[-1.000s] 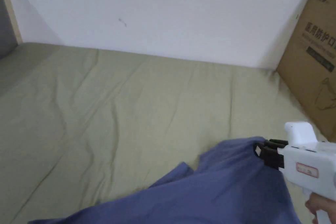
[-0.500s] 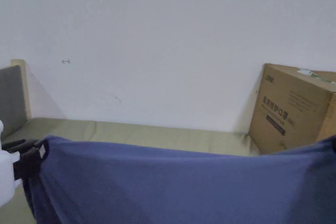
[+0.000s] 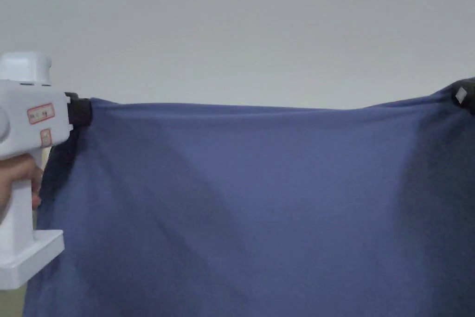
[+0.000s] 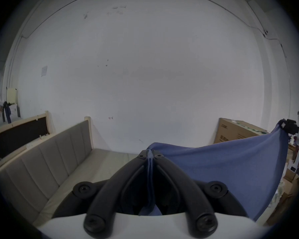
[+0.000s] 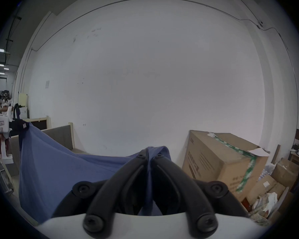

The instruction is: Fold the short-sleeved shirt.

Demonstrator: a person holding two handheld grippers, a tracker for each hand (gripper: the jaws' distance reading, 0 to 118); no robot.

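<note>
While both jaws pinch cloth, blue shirt [image 3: 241, 202] taut between left gripper [image 3: 83, 111] and right gripper [image 3: 464, 95]

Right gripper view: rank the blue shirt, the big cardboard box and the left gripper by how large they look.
1. blue shirt, spread from the left gripper to the right gripper.
2. cardboard box; it stands farther back, so its true size against the shirt is unsure.
3. left gripper, far off and small.
</note>
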